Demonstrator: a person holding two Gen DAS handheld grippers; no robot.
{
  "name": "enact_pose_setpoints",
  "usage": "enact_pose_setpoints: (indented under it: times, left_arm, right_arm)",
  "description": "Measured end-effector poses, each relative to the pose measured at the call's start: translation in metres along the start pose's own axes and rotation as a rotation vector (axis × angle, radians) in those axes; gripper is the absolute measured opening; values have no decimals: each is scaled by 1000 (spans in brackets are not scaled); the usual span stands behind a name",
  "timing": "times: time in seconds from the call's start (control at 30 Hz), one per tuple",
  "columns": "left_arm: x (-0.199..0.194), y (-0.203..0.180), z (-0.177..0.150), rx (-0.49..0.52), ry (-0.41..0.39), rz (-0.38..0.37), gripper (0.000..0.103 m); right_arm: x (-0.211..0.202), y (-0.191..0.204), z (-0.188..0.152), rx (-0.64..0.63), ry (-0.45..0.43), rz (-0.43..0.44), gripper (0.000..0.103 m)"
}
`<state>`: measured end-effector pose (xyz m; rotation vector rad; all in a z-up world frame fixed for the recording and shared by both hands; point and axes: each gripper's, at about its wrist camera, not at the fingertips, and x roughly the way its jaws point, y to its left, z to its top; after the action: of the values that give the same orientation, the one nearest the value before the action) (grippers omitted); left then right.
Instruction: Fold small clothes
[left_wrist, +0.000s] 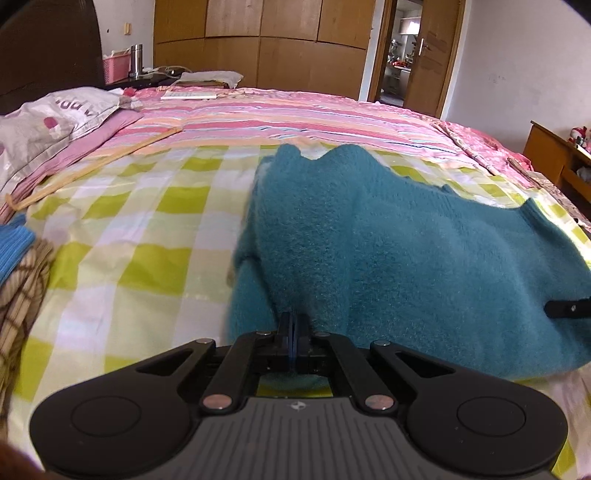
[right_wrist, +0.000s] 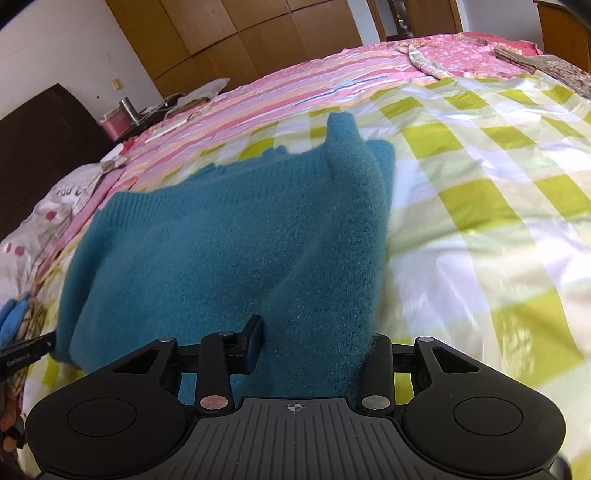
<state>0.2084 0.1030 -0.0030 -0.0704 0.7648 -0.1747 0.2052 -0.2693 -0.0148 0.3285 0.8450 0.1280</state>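
One teal sweater (left_wrist: 406, 258) lies on your green-checked bedspread (left_wrist: 129, 221), long axis running left-right across the bed. Your left gripper (left_wrist: 294, 332) is pinched tight on its near edge. Your right gripper (right_wrist: 314, 343) has fingers apart, knit bunched between them.

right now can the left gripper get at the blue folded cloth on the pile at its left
Probably not as things stand: the left gripper looks shut on the teal sweater. The path over the checked bedsheet to the blue cloth looks free once it lets go.
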Motion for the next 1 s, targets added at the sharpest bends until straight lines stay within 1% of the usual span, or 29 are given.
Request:
enact_pose_setpoints:
  times: [0.1,0.13,0.27,0.4,0.53,0.67,0.8,0.9,1.0]
  left_arm:
    - [-14,6,-8,-25,17,-10,4]
    - [-18,7,-11,-24,22,-8,4]
    - [-35,3,-26,8,33,7,4]
    - [-48,4,-30,1,8,42,4]
    - [-62,9,-26,-17,-29,80,5]
    - [-69,7,-24,2,-65,117,5]
    - [-77,10,-23,-32,-101,117,8]
    - [-81,14,-23,-61,-111,121,8]
    - [-80,14,-21,-72,-123,120,8]
  right_arm:
    - [-17,6,-18,-15,27,4,36]
    - [-17,6,-18,-15,27,4,36]
    - [-32,13,-32,-61,41,-16,36]
    - [-44,12,-39,-46,30,-39,39]
    - [-65,15,-41,-63,-12,-80,39]
    - [-81,19,-40,-87,-54,-119,40]
    - [-87,27,-41,-140,-106,-203,40]
    - [-90,28,-41,-136,-119,-195,40]
    - [-90,33,-39,-150,-141,-208,40]
